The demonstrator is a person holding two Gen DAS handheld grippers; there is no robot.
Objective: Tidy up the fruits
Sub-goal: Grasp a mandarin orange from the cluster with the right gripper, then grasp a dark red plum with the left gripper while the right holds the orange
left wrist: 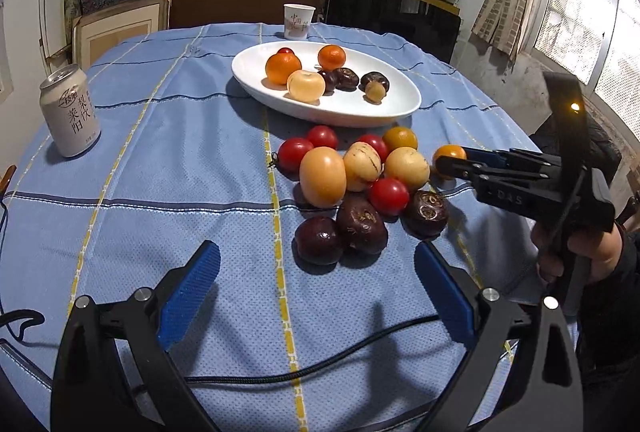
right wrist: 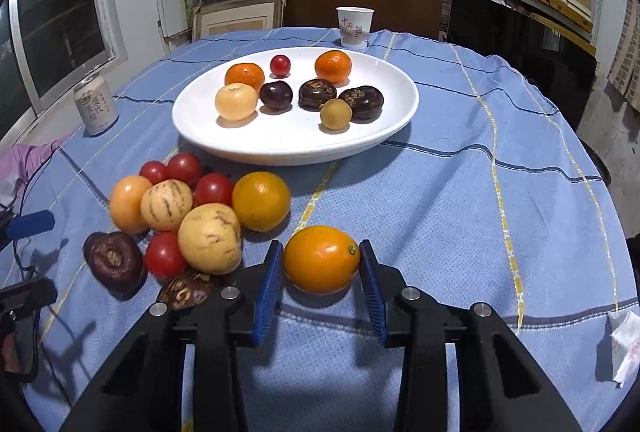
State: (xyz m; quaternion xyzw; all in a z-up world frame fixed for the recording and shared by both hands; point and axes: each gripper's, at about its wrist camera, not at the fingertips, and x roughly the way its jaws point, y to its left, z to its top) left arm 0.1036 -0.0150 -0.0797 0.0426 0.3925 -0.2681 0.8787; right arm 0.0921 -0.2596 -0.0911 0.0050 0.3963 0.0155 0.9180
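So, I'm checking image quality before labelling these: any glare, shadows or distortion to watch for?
Left wrist view: blown-out window at right, the left gripper casts soft shadows on the tablecloth, fisheye bends the table edge. Right wrist view: evenly lit, highlights on the white plate, the orange fruit between the right gripper pads stays sharp, corners vignette black.

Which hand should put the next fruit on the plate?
Probably the right. The right gripper already has its jaws closed around the orange fruit, with the white plate straight ahead. The left gripper is wide open, holding nothing.
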